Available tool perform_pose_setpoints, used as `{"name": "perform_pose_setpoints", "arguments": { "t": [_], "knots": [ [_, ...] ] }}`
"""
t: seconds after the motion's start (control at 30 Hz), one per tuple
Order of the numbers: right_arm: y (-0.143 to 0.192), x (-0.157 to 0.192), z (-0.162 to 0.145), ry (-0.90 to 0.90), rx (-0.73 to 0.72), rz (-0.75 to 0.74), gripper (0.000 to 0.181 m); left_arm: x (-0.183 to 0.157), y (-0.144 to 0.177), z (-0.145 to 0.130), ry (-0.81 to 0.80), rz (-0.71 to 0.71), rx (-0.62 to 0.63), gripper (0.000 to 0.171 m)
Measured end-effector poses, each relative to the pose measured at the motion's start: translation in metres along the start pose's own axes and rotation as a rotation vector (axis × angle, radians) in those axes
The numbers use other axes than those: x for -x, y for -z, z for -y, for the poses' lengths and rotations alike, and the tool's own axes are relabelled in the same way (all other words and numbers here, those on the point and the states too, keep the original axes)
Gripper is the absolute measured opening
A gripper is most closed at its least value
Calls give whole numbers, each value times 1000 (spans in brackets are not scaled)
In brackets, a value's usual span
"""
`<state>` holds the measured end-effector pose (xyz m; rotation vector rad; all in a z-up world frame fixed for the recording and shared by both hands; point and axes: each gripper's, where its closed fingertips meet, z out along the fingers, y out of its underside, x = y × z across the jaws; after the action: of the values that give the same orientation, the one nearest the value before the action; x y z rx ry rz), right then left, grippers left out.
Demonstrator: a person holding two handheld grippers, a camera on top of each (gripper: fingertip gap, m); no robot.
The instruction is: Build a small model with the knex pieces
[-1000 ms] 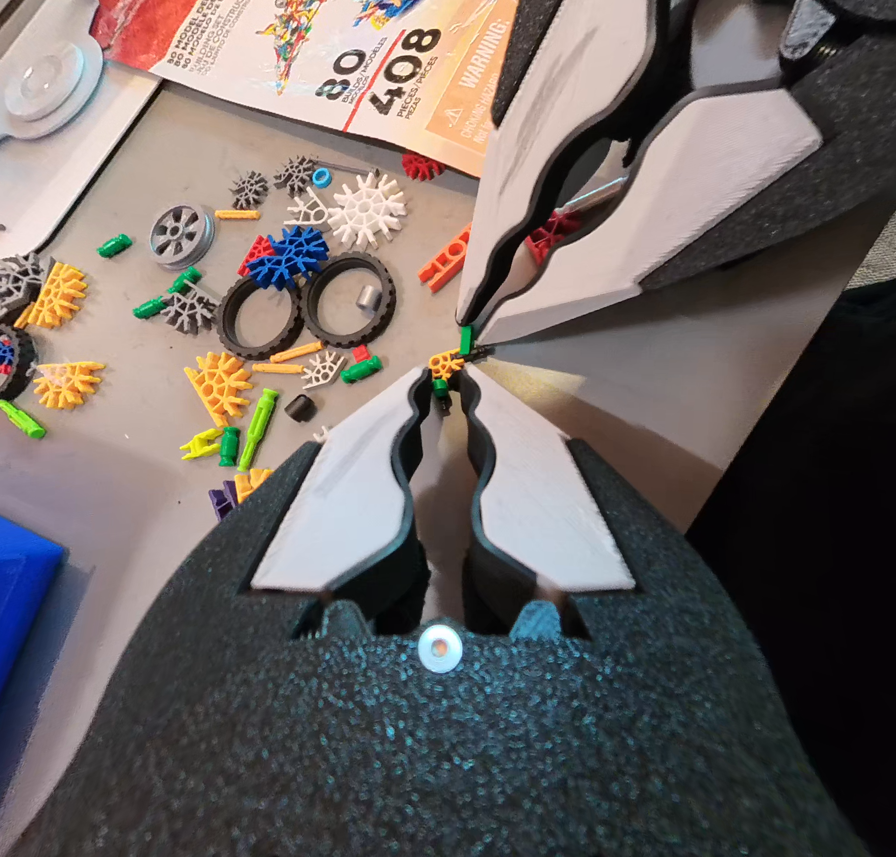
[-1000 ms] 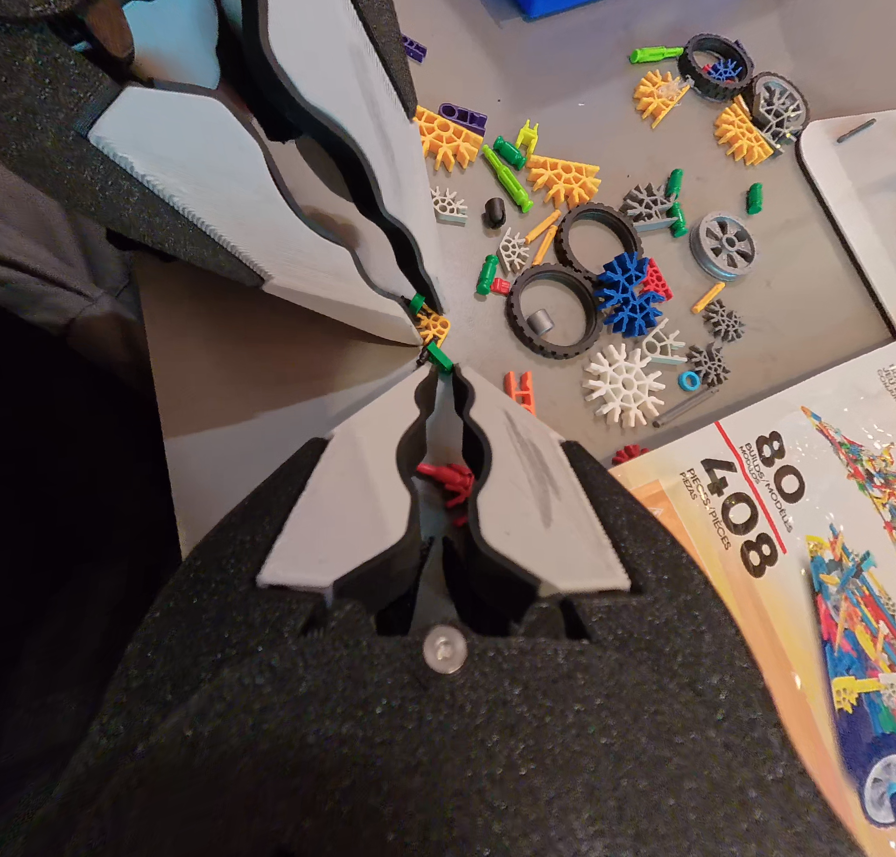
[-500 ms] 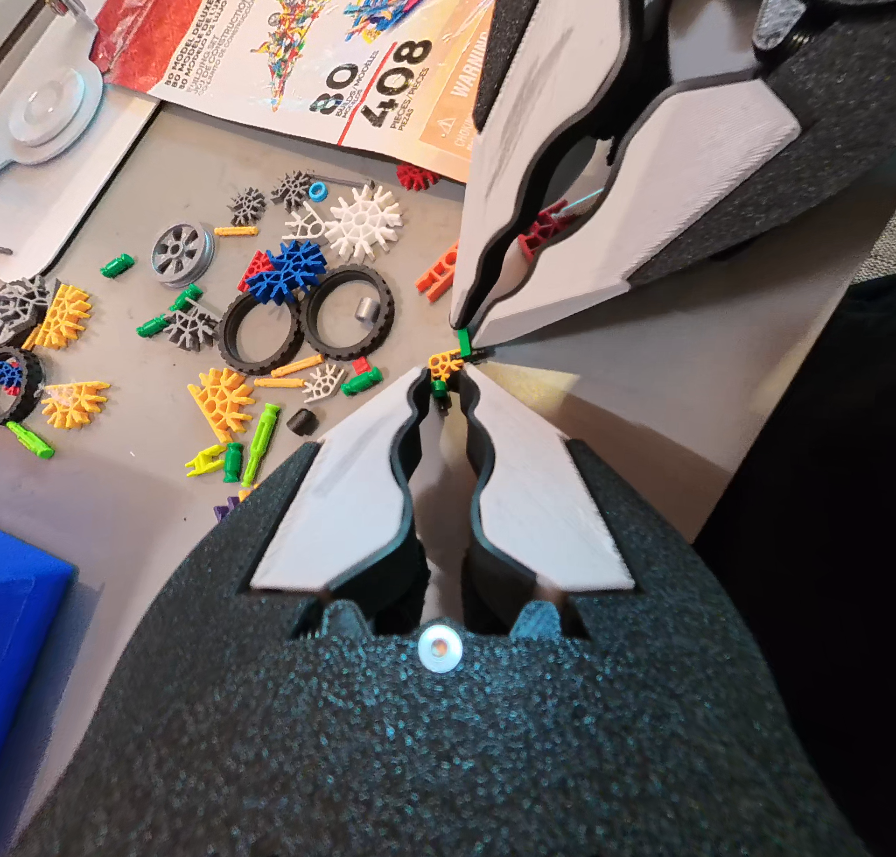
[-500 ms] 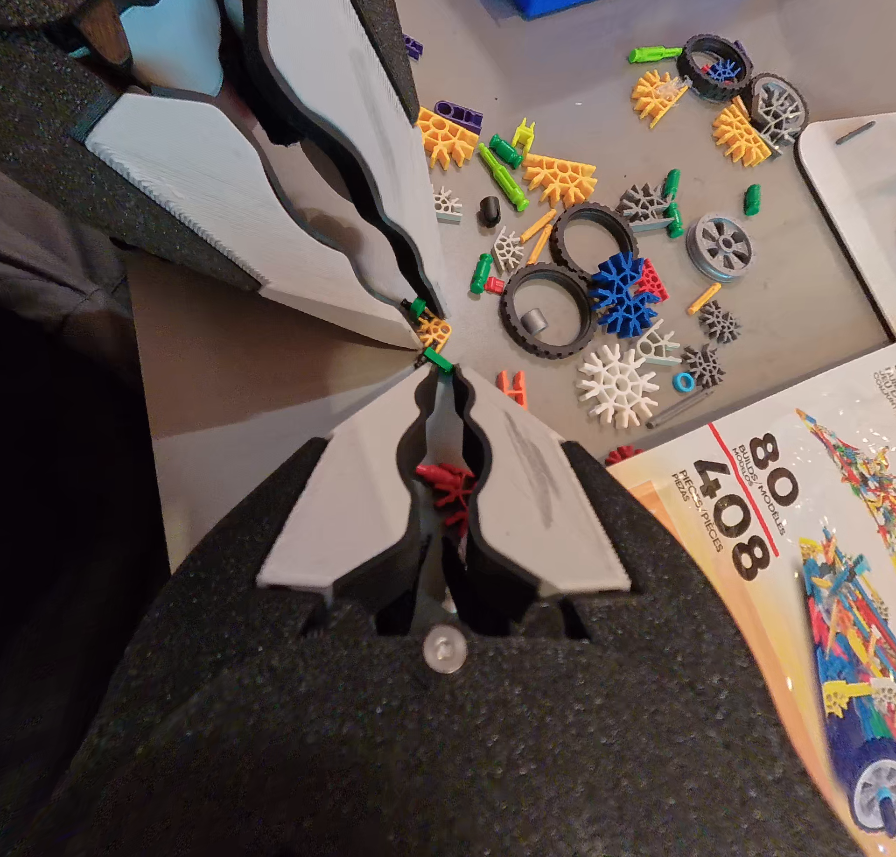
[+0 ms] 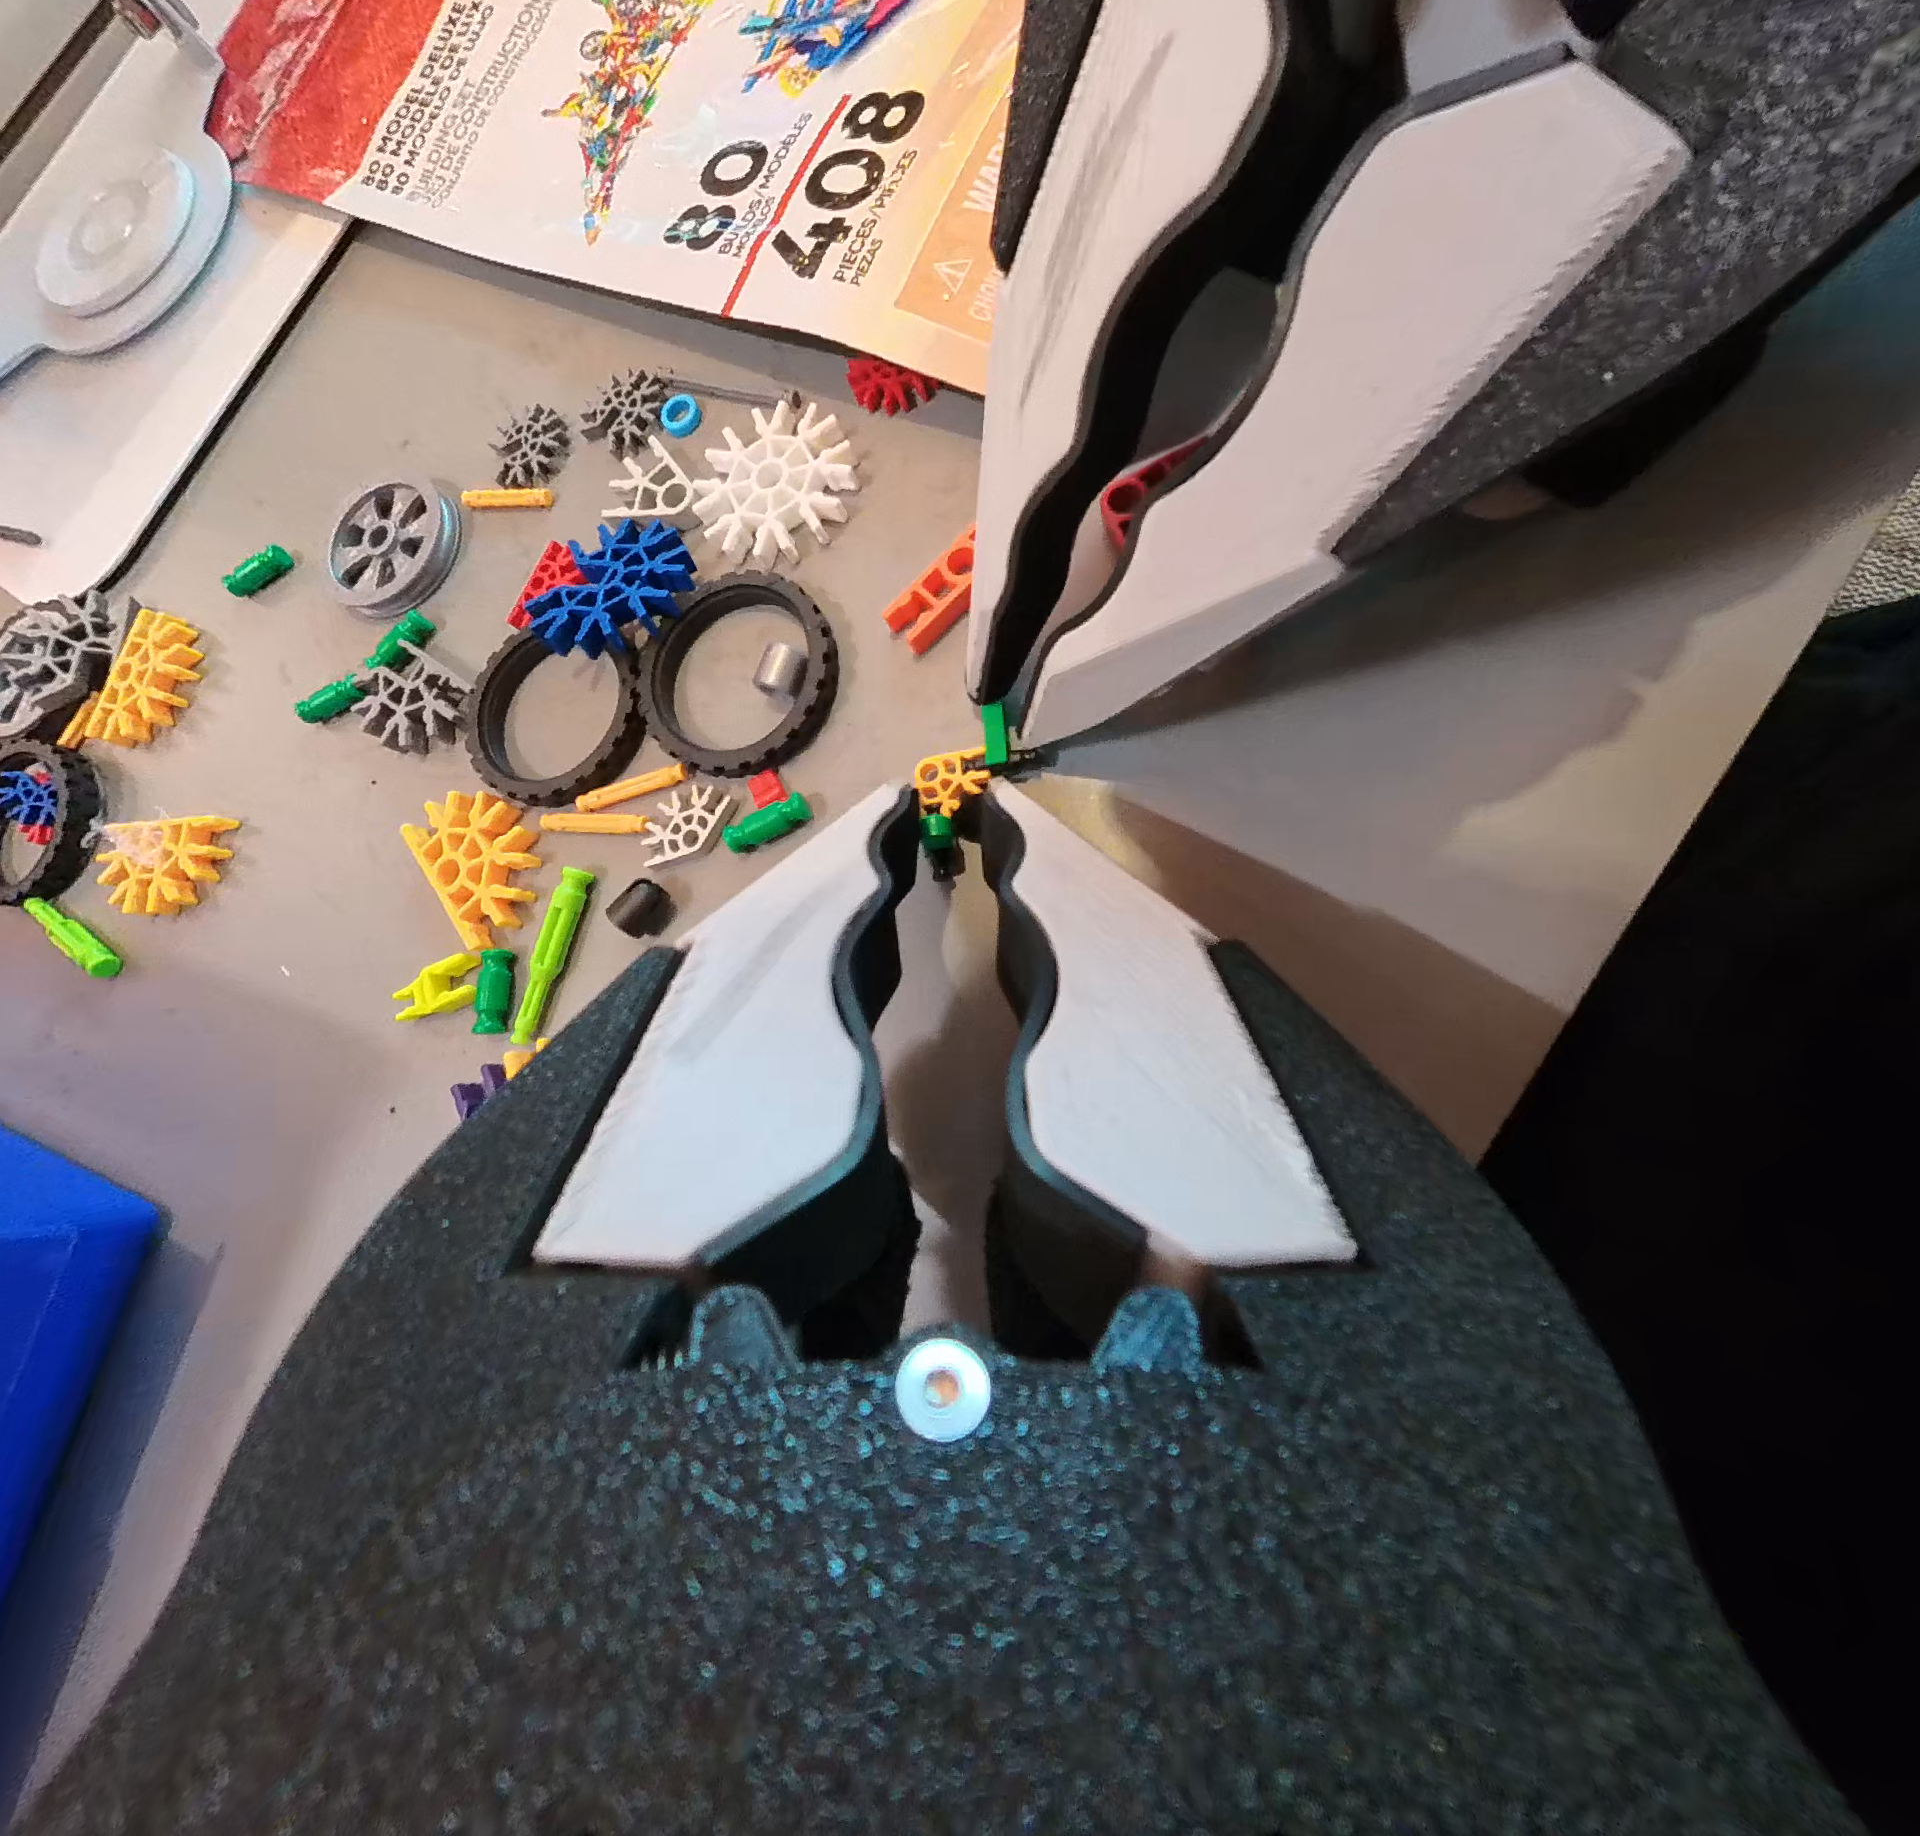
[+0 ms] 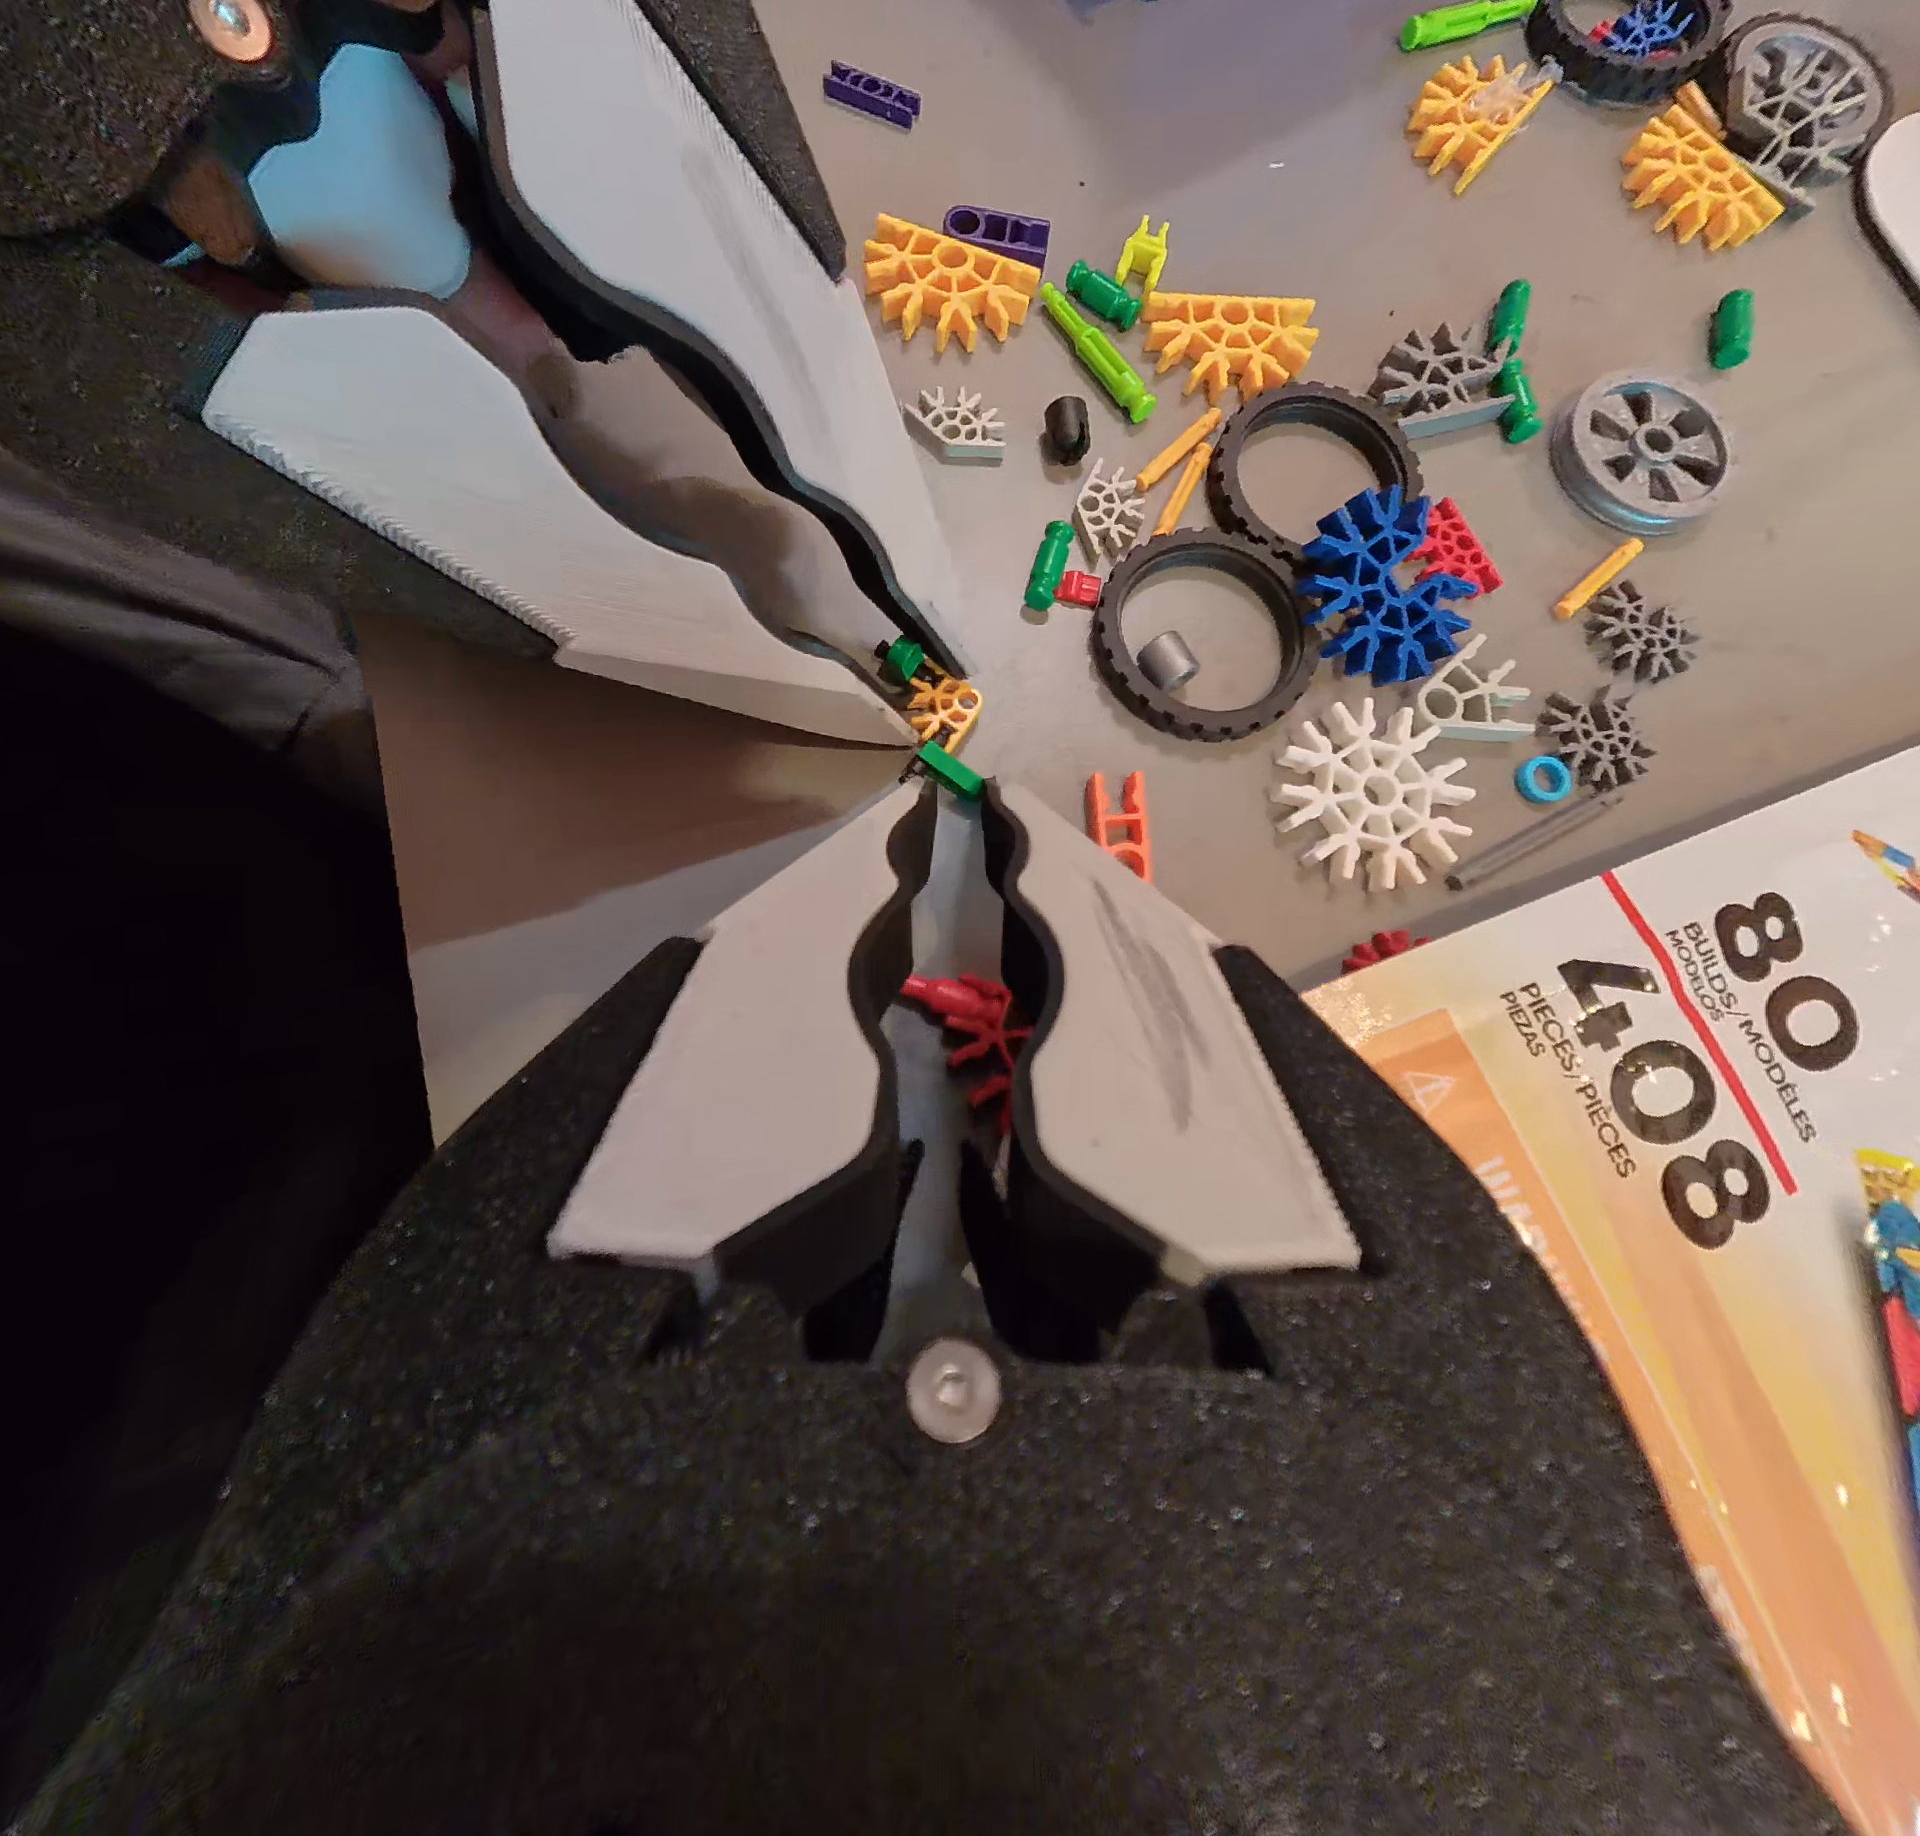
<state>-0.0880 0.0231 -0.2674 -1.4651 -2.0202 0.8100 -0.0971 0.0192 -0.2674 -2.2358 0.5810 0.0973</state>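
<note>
My left gripper (image 5: 948, 799) is shut on a small yellow connector (image 5: 951, 776) with a short green rod (image 5: 935, 832) plugged into it between the fingers. My right gripper (image 5: 1003, 711) meets it tip to tip and is shut on a second green rod (image 5: 995, 732), whose end touches the connector. In the right wrist view, my right gripper (image 6: 951, 799) holds that rod (image 6: 951, 773) against the connector (image 6: 945, 708) in the left gripper (image 6: 935, 704). A red connector (image 6: 971, 1028) sits farther back between the right fingers. Both are held above the grey table (image 5: 312, 1038).
Loose pieces lie to the left: two black tyres (image 5: 551, 716), a white snowflake connector (image 5: 774, 482), a blue connector (image 5: 623, 591), a grey hub (image 5: 393, 545), and yellow fans. A printed toy box (image 5: 644, 103) lies behind, with a blue bin (image 5: 52, 1319) at the left. The table edge (image 5: 1455, 1038) runs at the right. Only a small space, under 4 cm, lies between the two pairs of fingers.
Both grippers stay shut and tip to tip. The right gripper has tilted slightly, and its green rod sits a little closer against the yellow connector.
</note>
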Motion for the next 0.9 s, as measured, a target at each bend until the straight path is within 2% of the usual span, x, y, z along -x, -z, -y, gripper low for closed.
{"name": "perform_pose_setpoints", "arguments": {
  "t": [0.4, 0.43, 0.47, 0.5, 0.9],
  "knots": [
    [3, 2, -2, -54, 5, 139, 9, -3, -1, 1, 0, -23, -4, 9],
    [3, 2, -2, -53, 5, 148, 10, -3, -1, 1, 3, -24, -3, 9],
    [4, 6, -2, -51, 2, 179, 22, -2, -1, 1, 3, -24, -3, 9],
    [4, 6, -2, -55, 3, 189, 22, -2, -1, 1, 2, -24, -4, 9],
    [0, 1, -2, -13, 8, -6, 15, -4, -1, 3, 3, -10, -1, 9]
  ]
}}
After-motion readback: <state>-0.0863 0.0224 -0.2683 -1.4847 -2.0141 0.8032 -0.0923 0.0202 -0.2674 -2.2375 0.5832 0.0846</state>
